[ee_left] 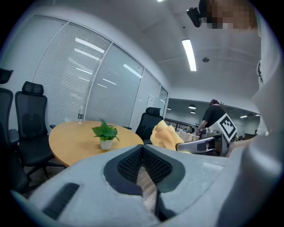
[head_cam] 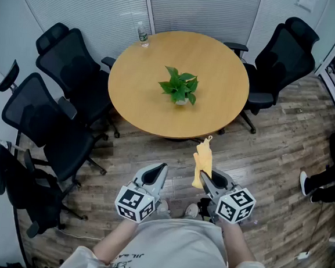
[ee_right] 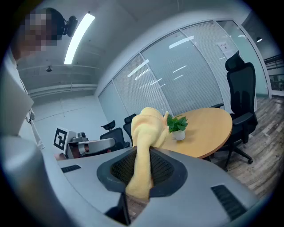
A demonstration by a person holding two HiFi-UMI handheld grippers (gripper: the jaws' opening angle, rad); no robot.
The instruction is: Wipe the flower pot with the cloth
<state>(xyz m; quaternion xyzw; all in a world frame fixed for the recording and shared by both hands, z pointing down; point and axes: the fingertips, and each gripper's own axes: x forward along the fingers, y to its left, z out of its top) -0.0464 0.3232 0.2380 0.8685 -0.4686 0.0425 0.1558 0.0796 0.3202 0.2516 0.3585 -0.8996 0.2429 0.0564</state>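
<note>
A small white flower pot (head_cam: 181, 101) with a green plant (head_cam: 179, 84) stands near the middle of the round wooden table (head_cam: 142, 93). The pot (ee_left: 105, 144) also shows in the left gripper view and, as the pot (ee_right: 179, 135), in the right gripper view. My right gripper (head_cam: 204, 177) is shut on a yellow cloth (head_cam: 202, 161), which sticks up from its jaws; the cloth (ee_right: 145, 146) fills the middle of the right gripper view. My left gripper (head_cam: 162, 168) is shut and holds nothing. Both hang over the floor, short of the table's near edge.
Black office chairs (head_cam: 59, 106) stand left of the table, another chair (head_cam: 285, 59) at the far right. A water bottle (head_cam: 142, 35) stands at the table's far left edge. A person's foot (head_cam: 305, 183) shows on the wooden floor at right.
</note>
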